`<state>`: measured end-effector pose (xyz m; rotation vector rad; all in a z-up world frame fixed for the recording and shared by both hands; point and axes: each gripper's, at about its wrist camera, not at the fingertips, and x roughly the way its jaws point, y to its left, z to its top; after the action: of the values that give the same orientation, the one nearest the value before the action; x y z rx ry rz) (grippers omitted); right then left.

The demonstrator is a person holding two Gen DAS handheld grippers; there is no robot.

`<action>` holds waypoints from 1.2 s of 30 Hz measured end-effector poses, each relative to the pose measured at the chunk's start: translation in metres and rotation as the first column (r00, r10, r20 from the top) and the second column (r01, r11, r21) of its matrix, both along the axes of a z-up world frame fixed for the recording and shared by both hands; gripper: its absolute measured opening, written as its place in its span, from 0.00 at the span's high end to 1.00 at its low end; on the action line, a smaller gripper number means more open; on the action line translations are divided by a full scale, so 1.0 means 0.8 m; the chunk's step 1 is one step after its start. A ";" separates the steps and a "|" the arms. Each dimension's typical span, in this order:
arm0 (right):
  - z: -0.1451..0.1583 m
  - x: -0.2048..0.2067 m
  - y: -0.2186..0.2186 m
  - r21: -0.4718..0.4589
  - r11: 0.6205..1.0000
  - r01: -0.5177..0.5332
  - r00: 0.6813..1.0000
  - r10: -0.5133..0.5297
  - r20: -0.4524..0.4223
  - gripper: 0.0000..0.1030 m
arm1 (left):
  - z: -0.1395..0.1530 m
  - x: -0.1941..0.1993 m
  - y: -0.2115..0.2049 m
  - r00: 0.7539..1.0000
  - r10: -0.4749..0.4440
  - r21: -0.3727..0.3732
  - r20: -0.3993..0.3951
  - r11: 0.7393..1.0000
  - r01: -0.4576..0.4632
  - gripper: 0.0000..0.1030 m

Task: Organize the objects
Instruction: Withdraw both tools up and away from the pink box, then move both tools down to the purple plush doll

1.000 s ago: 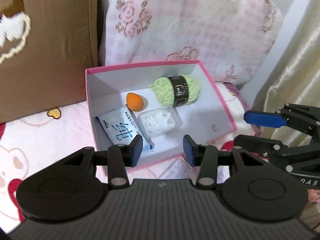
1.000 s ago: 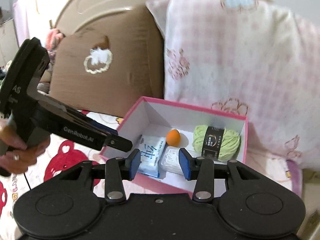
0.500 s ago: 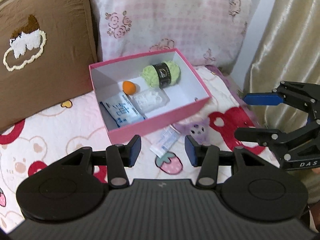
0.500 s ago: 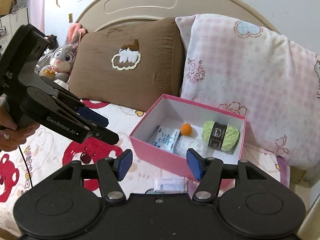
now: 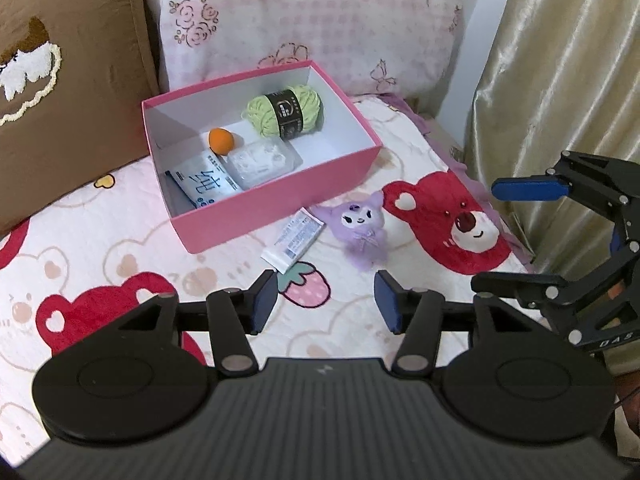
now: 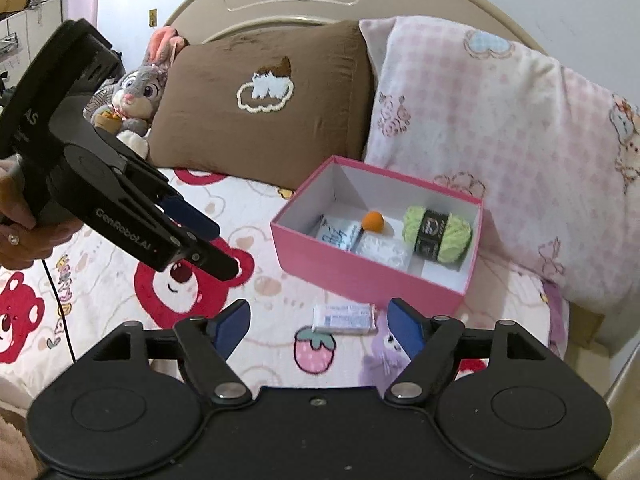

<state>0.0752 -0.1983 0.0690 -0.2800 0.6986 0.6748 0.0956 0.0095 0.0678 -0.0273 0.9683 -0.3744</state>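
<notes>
A pink box (image 5: 280, 204) (image 6: 360, 276) stands on the bed and holds green yarn (image 5: 285, 110) (image 6: 438, 233), an orange sponge (image 5: 221, 141) (image 6: 373, 221), a tissue pack (image 5: 202, 184) and a clear case (image 5: 262, 157). A white tube (image 5: 294, 239) (image 6: 345, 318) and a purple plush (image 5: 362, 229) (image 6: 380, 354) lie on the bedspread in front of the box. My left gripper (image 5: 326, 304) is open and empty, short of the tube. My right gripper (image 6: 318, 326) is open and empty above the tube; it also shows in the left wrist view (image 5: 516, 232).
A brown pillow (image 6: 264, 108) and a pink checked pillow (image 6: 500, 128) lean on the headboard behind the box. A grey rabbit plush (image 6: 134, 96) sits at the far left. A beige curtain (image 5: 560, 80) hangs at the bed's right edge.
Both grippers have pulled back and up from the box, so the tube and the purple plush have come into view. Both sets of jaws have opened wider.
</notes>
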 end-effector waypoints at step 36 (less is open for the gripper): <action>-0.163 0.039 -0.005 -0.052 0.997 0.062 0.994 -0.057 0.092 0.11 | -0.110 0.045 -0.055 0.999 0.046 -0.081 0.028 0.996 -0.044 0.12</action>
<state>0.1062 -0.2021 -0.0617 -0.3373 0.6367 0.5834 0.1320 -0.0348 -0.0201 -0.1165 0.9210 -0.3711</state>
